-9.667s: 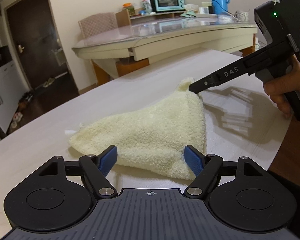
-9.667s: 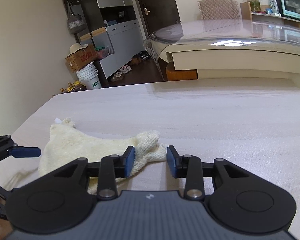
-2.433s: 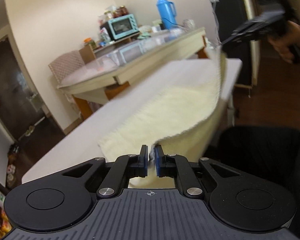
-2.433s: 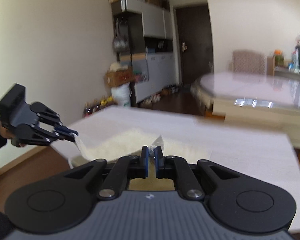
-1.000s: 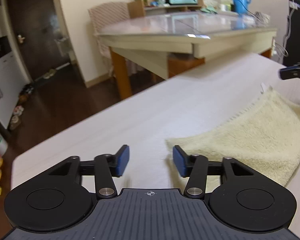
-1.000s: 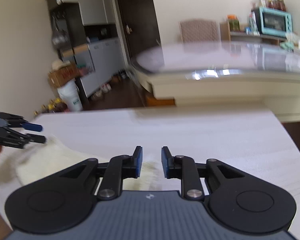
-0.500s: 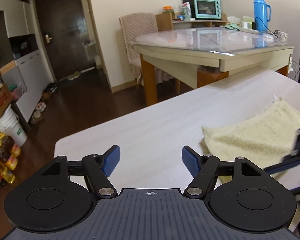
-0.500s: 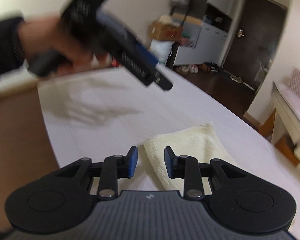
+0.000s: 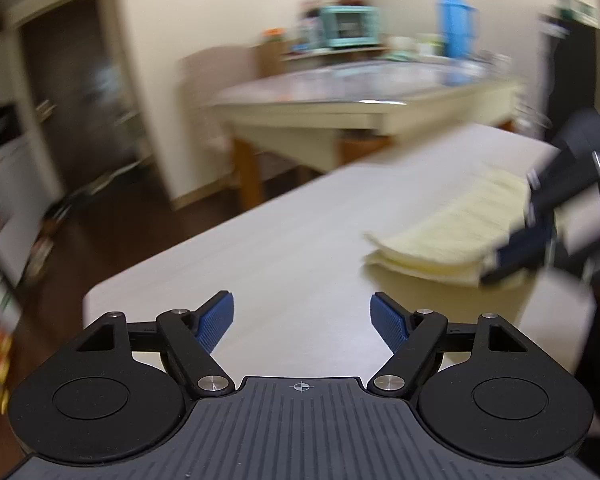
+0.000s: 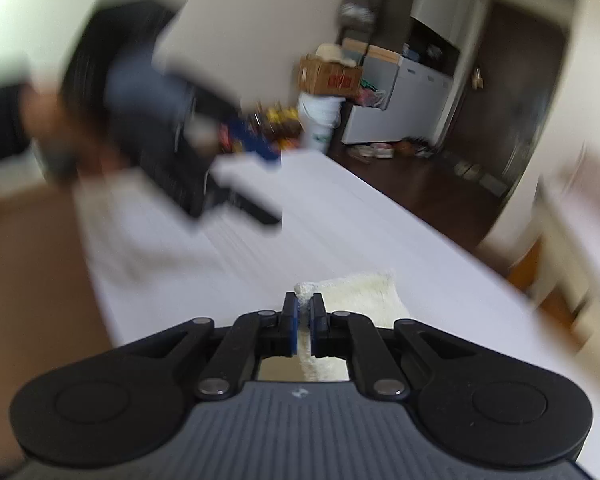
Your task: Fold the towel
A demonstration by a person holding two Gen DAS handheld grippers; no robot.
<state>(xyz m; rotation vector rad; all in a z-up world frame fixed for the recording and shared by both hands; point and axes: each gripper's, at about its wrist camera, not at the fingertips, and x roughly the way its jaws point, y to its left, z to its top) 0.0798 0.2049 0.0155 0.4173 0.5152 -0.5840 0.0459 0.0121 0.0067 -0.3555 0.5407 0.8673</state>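
The pale yellow towel lies folded in layers on the light table, at the right in the blurred left wrist view. My left gripper is open and empty, held above bare table to the left of the towel. My right gripper is shut on a corner of the towel; towel edge shows between its pads. In the left wrist view the right gripper is at the towel's near right edge. In the right wrist view the left gripper is a blur above the table's far end.
A second dining table with a chair stands beyond the work table, with a teal oven and blue flask behind. A white bucket, a cardboard box and cabinets stand on the floor past the table's far end.
My right gripper has closed on the towel's corner; half a second ago it was open just before it. My left gripper stays open and has swung a little; both views are motion-blurred.
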